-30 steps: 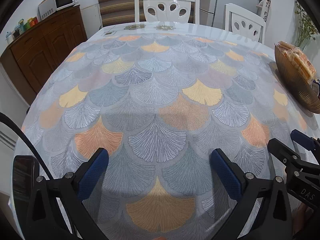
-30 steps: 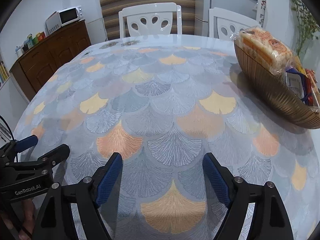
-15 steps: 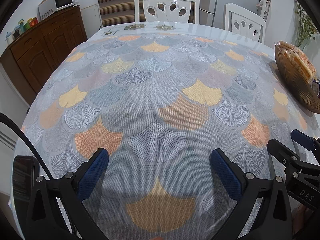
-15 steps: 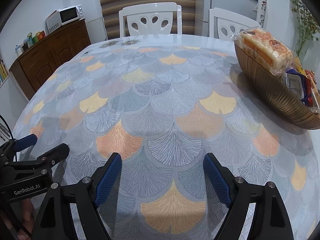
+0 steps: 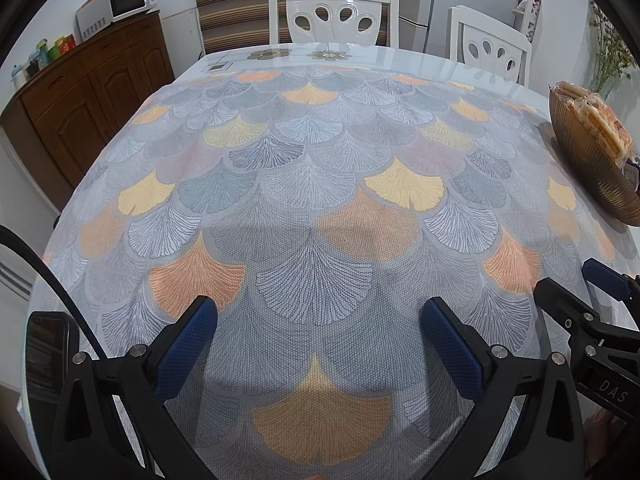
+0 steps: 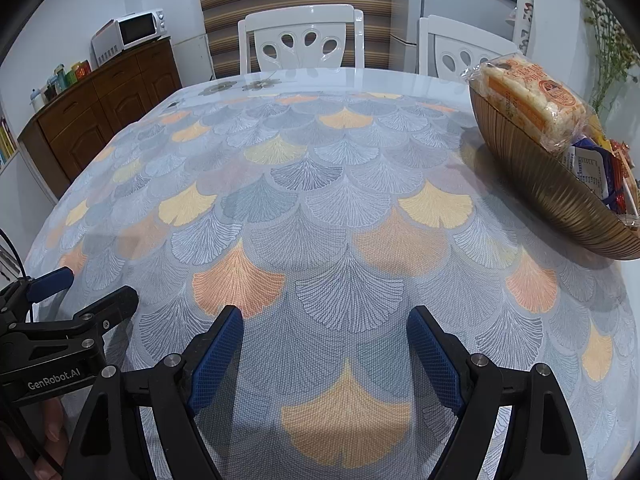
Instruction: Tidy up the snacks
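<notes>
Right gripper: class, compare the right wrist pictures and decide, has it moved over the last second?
Yes, slightly. The right gripper has drifted left, judged against the bowl, which now sits a little further right in its view. Its jaws remain open.

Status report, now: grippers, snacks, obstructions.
Left gripper open, empty. Right gripper open, empty. Snack packs piled in brown bowl, far right. Nothing between.

- You see a wrapped orange-and-cream snack pack (image 6: 532, 98) lying tilted atop the ribbed brown bowl (image 6: 560, 196).
- Smaller blue and red packets (image 6: 600, 172) sit beneath it inside.
</notes>
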`<state>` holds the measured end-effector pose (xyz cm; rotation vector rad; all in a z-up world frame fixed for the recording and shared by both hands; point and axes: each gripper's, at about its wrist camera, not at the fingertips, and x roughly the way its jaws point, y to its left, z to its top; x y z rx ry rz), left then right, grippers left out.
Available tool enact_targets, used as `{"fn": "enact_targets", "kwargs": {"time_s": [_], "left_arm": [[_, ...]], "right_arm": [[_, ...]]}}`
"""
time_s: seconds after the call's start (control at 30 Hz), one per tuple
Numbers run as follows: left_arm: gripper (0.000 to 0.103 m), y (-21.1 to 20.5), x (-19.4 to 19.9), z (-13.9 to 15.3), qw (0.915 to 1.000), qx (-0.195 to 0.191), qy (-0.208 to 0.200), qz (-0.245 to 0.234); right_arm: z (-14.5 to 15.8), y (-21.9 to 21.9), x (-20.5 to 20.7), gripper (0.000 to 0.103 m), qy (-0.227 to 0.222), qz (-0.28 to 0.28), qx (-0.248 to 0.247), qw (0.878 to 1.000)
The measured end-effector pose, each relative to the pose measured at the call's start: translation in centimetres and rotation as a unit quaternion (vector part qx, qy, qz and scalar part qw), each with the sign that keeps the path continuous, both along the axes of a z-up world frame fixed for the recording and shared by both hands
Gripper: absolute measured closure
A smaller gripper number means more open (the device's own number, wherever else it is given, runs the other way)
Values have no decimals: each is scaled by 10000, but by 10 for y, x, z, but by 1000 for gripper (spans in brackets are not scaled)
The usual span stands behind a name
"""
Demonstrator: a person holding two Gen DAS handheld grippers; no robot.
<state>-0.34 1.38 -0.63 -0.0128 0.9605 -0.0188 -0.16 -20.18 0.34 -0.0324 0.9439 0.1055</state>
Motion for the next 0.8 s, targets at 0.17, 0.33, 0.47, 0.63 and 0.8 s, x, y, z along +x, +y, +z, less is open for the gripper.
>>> {"fn": "enact_targets", "kwargs": {"time_s": [0.17, 0.33, 0.47, 0.63, 0.8], "left_arm": [[0, 0, 0, 0, 10000, 1, 0, 1], [0, 0, 0, 0, 10000, 1, 1, 2], [0, 0, 0, 0, 10000, 3, 1, 2], [0, 0, 0, 0, 10000, 3, 1, 3], [0, 0, 0, 0, 10000, 3, 1, 2]], "right_arm": [[0, 0, 0, 20, 1, 0, -1, 10000], [0, 0, 0, 19, 2, -3, -2, 10000], [0, 0, 0, 19, 1, -2, -1, 10000], [0, 0, 0, 19, 2, -4, -2, 10000], [0, 1, 0, 18, 3, -5, -4, 10000]]}}
